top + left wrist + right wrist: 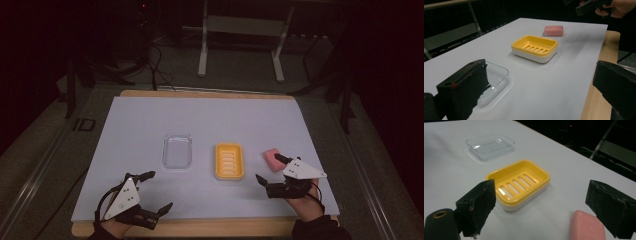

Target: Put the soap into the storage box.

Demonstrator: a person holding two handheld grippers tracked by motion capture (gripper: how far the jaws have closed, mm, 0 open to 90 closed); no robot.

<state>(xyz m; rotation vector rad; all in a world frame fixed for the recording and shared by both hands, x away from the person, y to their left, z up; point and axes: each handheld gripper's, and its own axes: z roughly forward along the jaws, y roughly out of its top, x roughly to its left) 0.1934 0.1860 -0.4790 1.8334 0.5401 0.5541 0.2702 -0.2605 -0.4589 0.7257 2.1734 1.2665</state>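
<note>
A yellow slotted soap dish (229, 161) (534, 47) (519, 183) sits mid-table on the white sheet. A clear plastic lid (177, 151) (492, 82) (490, 145) lies to its left. A pink soap bar (273, 158) (553, 30) (586, 227) rests to the dish's right. My right gripper (270, 169) (544, 207) is open near the front right, one jaw beside the soap, nothing held. My left gripper (159, 190) (539, 85) is open at the front left, in front of the lid, with nothing between its jaws.
The white sheet (200, 120) covers a wooden table whose front edge (200, 227) shows below the hands. A metal frame stand (240, 30) and cables (155, 70) sit on the dark floor beyond the table.
</note>
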